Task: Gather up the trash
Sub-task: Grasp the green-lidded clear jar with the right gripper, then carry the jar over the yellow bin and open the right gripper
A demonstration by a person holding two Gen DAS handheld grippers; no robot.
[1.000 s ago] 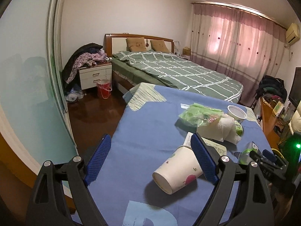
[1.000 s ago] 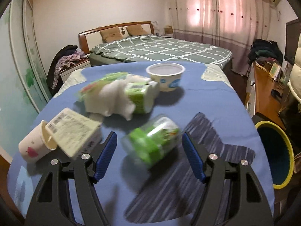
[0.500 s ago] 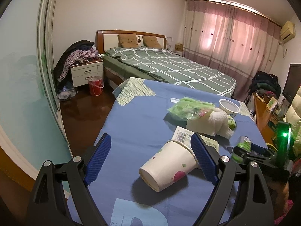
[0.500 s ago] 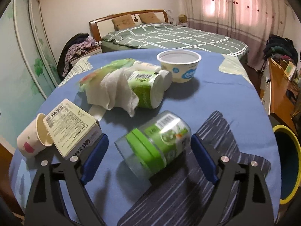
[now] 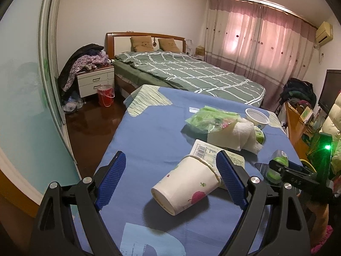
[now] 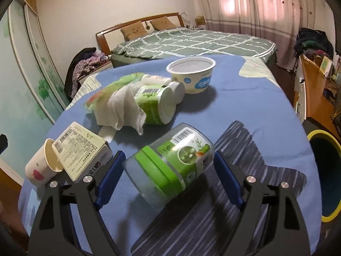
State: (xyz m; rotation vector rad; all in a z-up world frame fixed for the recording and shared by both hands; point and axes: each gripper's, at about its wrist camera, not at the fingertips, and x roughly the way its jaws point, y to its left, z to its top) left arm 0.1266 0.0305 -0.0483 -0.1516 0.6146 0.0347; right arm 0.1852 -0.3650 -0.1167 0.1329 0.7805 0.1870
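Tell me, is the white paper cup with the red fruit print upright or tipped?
Tipped: the white paper cup lies on its side on the blue tablecloth.

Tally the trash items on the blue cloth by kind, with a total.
Paper cup: 1
Yogurt tub: 1
Clear jar with green lid: 1
Green-labelled white containers: 2
Carton: 1
Paper towel: 1
Green plastic bag: 1
Total: 8

On the table (image 6: 245, 89), taking the jar (image 6: 170, 166) as landmark: lying on its side between the right gripper's (image 6: 168, 177) spread fingers. Left of the jar, a carton (image 6: 81, 149), with a tipped cup (image 6: 40, 166) touching its far left side. Behind the jar, a tissue (image 6: 119, 111) draped over a tub (image 6: 155, 104). Further behind, an upright bowl (image 6: 191, 74). Right of the jar, beyond the table edge, a bin (image 6: 324, 170).
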